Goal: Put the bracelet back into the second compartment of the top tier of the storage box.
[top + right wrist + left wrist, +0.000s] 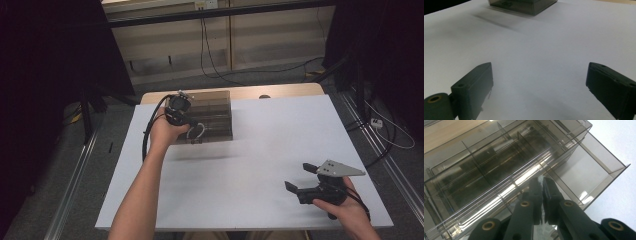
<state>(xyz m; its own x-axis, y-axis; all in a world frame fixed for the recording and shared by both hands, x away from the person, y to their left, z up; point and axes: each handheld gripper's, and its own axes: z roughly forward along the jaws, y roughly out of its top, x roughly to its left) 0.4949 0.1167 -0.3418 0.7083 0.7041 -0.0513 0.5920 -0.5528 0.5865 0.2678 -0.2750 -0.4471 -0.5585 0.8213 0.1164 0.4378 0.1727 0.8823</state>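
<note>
A smoky see-through plastic organizer box [212, 112] with several compartments stands at the far left of the white table [260, 145]. My left gripper [192, 127] is at its near left side, held from above by a hand. In the left gripper view the jaws [542, 182] stand almost together, pinching a thin clear wall of the box [499, 162]. My right gripper [300, 176] rests near the front right of the table, open, with nothing between its fingers [474, 85]; its jaws [539, 72] point across the bare surface toward the box [524, 5].
Cables trail over the floor behind the table, and a strip of wood [280, 91] shows along its far edge. Dark curtains hang on both sides. A metal rail [75, 170] runs along the left of the table.
</note>
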